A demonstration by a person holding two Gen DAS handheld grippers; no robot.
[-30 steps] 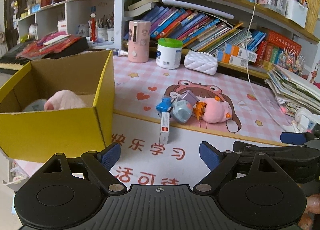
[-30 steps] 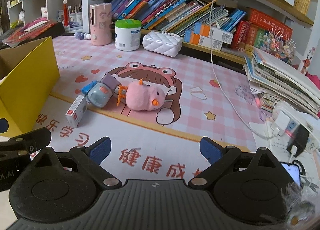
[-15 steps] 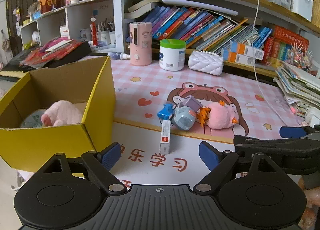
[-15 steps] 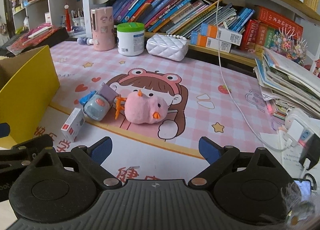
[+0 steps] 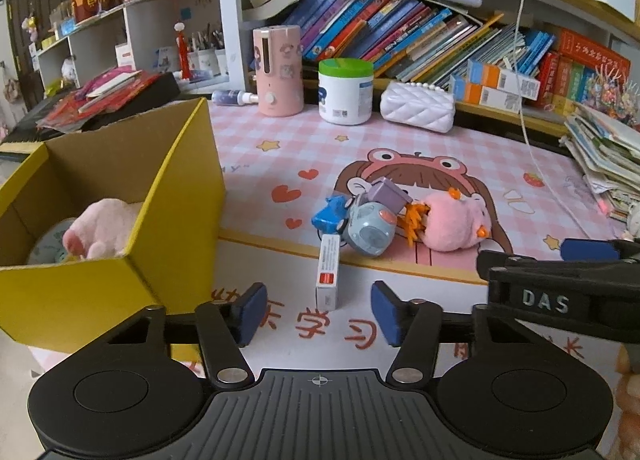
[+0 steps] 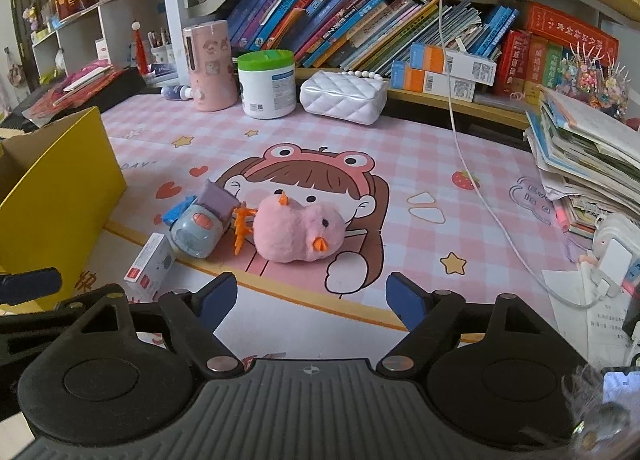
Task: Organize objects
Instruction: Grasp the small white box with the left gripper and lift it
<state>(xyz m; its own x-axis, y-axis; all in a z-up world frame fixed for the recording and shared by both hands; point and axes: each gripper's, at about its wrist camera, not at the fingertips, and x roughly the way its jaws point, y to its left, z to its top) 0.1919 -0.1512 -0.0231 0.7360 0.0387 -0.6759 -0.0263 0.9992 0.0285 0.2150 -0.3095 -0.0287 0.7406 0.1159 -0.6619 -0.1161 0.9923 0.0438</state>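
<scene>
The left claw (image 5: pixel 319 314) hangs over the near edge of the worktop (image 5: pixel 256 164), its blue pads spread with nothing between them; its jaws have just been closing. Just beyond the gap lies a small white box (image 5: pixel 328 271) with a red label, long and narrow, lying flat with one end pointing at the claw. It touches neither pad.

The right claw (image 6: pixel 311 302) is spread wider, also empty, and its jaws have just been closing too. Ahead of it, apart from the pads, lies a pink plush chick (image 6: pixel 298 234) with an orange beak, a black eye and orange feet, resting on its side on the cartoon girl printed on the pink checked mat.

Pressed against the chick's feet sits a cluster: a round grey-blue toy (image 5: pixel 369 229) with an orange button, a small purple block (image 5: pixel 387 195) leaning on top of it, and a blue toy (image 5: pixel 330 215) at its left. The white box's far end reaches this cluster.

At the worktop's left edge stands an open yellow cardboard box (image 5: pixel 168 260), with a pink plush (image 5: pixel 105 229) inside. Along the far edge stand a pink cylinder (image 5: pixel 277 70), a white tub (image 5: pixel 345 91) with a green lid and a white quilted purse (image 5: pixel 417 106).
</scene>
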